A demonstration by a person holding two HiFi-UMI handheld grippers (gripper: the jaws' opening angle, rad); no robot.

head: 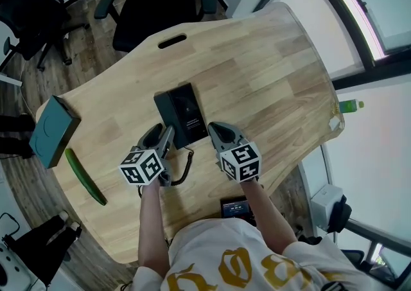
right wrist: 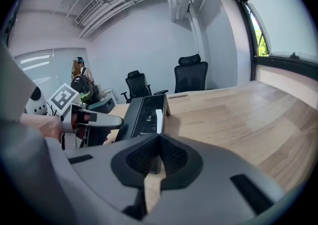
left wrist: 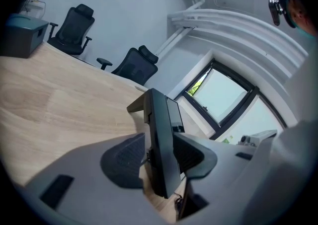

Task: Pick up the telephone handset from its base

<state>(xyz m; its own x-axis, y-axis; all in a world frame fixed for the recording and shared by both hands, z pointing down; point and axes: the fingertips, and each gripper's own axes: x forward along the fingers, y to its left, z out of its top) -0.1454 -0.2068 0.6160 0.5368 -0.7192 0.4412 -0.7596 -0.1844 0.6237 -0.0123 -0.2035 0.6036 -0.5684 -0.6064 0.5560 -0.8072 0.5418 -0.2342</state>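
Observation:
A black telephone (head: pixel 186 113) lies in the middle of the wooden table (head: pixel 270 78), its handset (head: pixel 166 111) along its left side and a coiled cord (head: pixel 187 169) trailing toward me. My left gripper (head: pixel 159 137) stands at the phone's near left corner. In the left gripper view its jaws (left wrist: pixel 160 139) are open, with the black handset (left wrist: pixel 160 119) edge-on between the pads. My right gripper (head: pixel 216 130) hovers at the phone's near right corner. Its pads (right wrist: pixel 159 142) meet, shut on nothing, and the telephone (right wrist: pixel 146 112) lies just beyond them.
A teal box (head: pixel 54 130) and a long green object (head: pixel 85 177) lie at the table's left edge. A dark device (head: pixel 235 207) rests at the near edge. Black office chairs (head: pixel 154 0) stand behind the table. A person (right wrist: pixel 79 77) stands far off.

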